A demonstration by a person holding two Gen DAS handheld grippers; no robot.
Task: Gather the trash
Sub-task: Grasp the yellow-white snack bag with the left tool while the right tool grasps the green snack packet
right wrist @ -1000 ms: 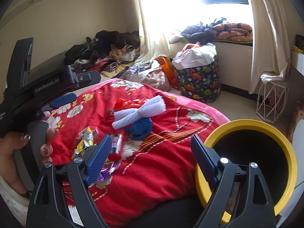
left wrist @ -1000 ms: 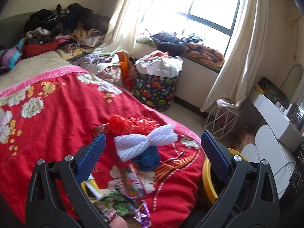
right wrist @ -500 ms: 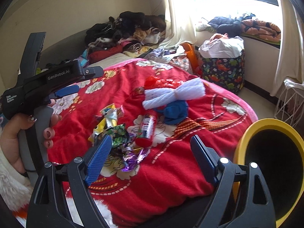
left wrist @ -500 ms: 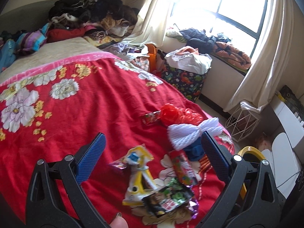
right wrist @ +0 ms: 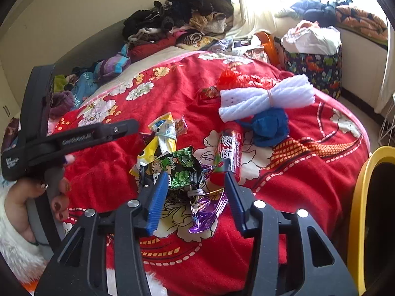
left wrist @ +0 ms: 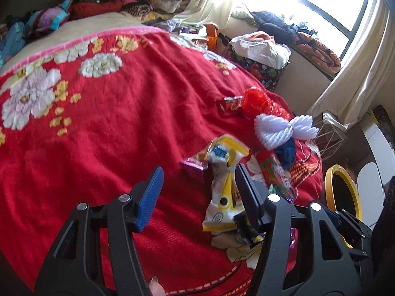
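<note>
Snack wrappers lie in a pile on the red floral blanket (left wrist: 103,133): a yellow-white packet (left wrist: 222,172), a green one (right wrist: 180,170), a purple one (right wrist: 207,209) and a red tube wrapper (right wrist: 228,150). A white foam net (right wrist: 266,97), a blue wad (right wrist: 267,125) and red plastic (left wrist: 261,103) lie beyond. My left gripper (left wrist: 197,192) is open, hovering left of the yellow packet; it also shows in the right wrist view (right wrist: 74,140). My right gripper (right wrist: 196,199) is open, low over the green and purple wrappers. A yellow-rimmed bin (right wrist: 363,197) stands at the bed's right edge.
Piles of clothes (right wrist: 182,17) cover the bed's far end. A dinosaur-print hamper (right wrist: 316,66) and a white wire basket (left wrist: 328,135) stand on the floor by the window and curtains (left wrist: 358,74). White furniture (left wrist: 377,153) is at the right.
Both grippers have swung left and moved down closer to the wrapper pile. Both sets of jaws have narrowed but remain open. The bin has slid toward the right edge of both views.
</note>
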